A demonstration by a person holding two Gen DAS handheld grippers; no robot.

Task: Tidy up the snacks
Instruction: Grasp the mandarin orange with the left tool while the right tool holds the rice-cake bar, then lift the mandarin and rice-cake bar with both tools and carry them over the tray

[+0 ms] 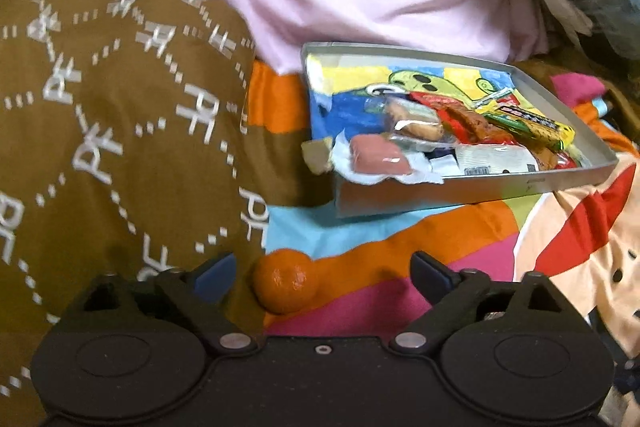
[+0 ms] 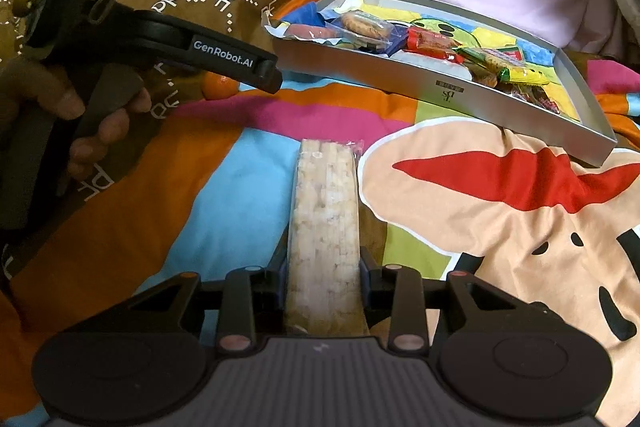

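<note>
Snacks (image 1: pixel 460 131) fill the tray (image 1: pixel 460 187) at one o'clock from the left gripper (image 1: pixel 322 273), whose jaws stand released around an orange (image 1: pixel 282 281) on the bedspread (image 1: pixel 380 227), not pressing it. Right gripper (image 2: pixel 323 267) is clenched on a rice bar (image 2: pixel 324 211) pointing to twelve; the tray lies at two o'clock.

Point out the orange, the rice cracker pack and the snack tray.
orange (image 1: pixel 282 285), left wrist view, middle of its peel.
rice cracker pack (image 2: pixel 324 227), right wrist view, middle of the wrapper.
snack tray (image 2: pixel 400 77), right wrist view, near side wall.
</note>
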